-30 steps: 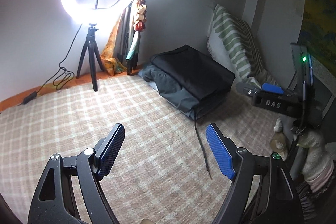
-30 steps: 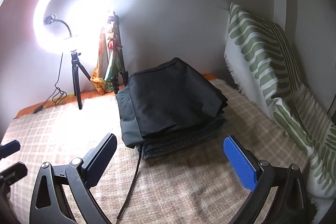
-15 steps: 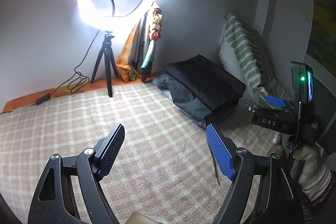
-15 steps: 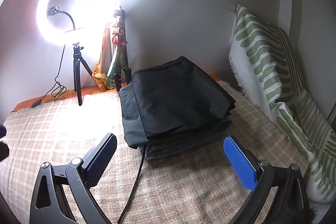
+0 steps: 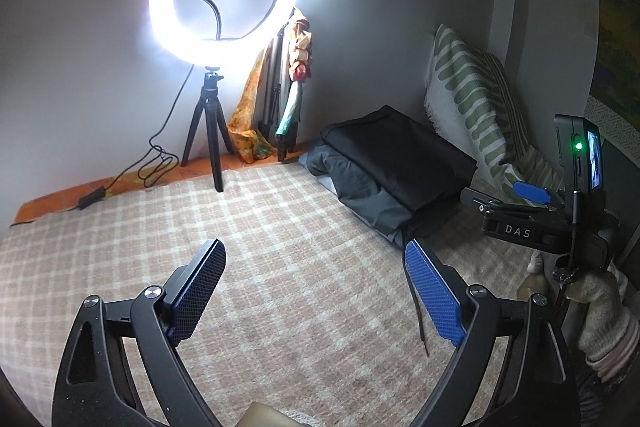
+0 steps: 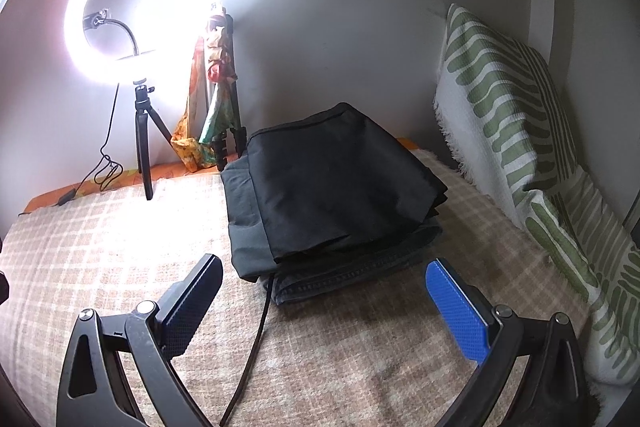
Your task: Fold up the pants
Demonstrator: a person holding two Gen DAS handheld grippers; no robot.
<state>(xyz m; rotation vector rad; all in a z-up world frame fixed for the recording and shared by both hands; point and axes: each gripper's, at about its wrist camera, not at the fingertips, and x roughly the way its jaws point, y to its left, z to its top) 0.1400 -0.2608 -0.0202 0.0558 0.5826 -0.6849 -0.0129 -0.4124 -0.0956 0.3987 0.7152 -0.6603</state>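
Observation:
A stack of folded pants (image 6: 336, 187) lies at the back of the checked blanket (image 6: 100, 247), black pair on top, grey and denim pairs under it. In the left wrist view the same stack (image 5: 400, 171) sits far right of centre. My left gripper (image 5: 316, 267) hovers over bare blanket, its jaws opening, with nothing between them. My right gripper (image 6: 324, 279) stands open just in front of the stack, apart from it, also holding nothing. A dark drawstring (image 6: 256, 339) trails from the stack toward the camera. The right gripper's body (image 5: 532, 223) shows at the left wrist view's right edge.
A lit ring light on a small tripod (image 5: 208, 131) stands at the back left with its cable (image 5: 156, 167) on the floor. Coloured cloth hangs on a folded tripod (image 5: 288, 99). A green-striped cushion (image 6: 520, 131) leans on the right wall.
The left wrist view has swung left and tilted, so the stack and ring light shifted right in it. The left jaws stand wider. The right gripper's view has barely changed.

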